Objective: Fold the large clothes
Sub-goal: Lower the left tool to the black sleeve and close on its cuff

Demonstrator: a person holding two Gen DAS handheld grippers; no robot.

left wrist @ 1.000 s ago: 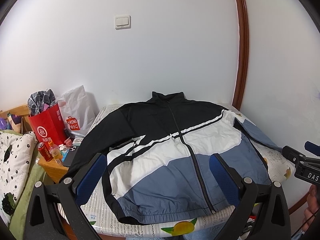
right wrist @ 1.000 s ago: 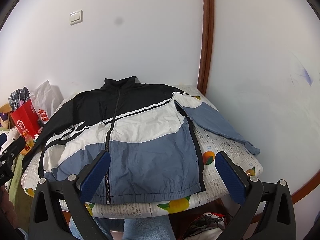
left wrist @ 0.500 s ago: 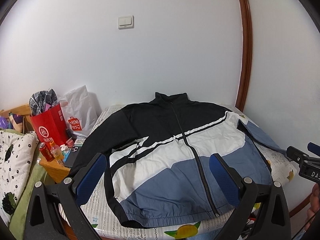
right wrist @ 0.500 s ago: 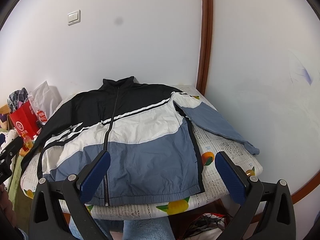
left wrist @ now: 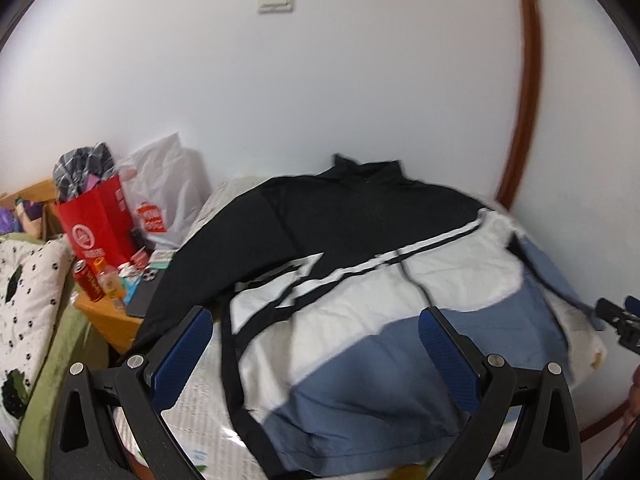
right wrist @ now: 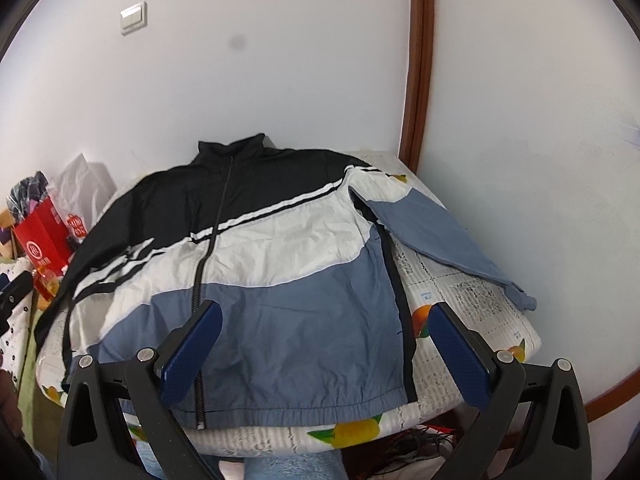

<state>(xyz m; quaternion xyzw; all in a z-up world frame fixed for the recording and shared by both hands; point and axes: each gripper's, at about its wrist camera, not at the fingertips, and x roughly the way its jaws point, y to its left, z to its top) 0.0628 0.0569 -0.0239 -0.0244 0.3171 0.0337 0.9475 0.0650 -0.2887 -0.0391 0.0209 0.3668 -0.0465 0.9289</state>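
Your left gripper [left wrist: 316,344] and right gripper [right wrist: 326,340] both hang wide open, holding nothing, near the jacket's [right wrist: 260,248] hem; the blurred left view seems the same.

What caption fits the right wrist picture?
Open right tool hovers over a zipped jacket lying flat on the table.

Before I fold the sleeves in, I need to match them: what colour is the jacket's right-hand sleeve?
The sleeve is slate blue, clearest in the right wrist view.
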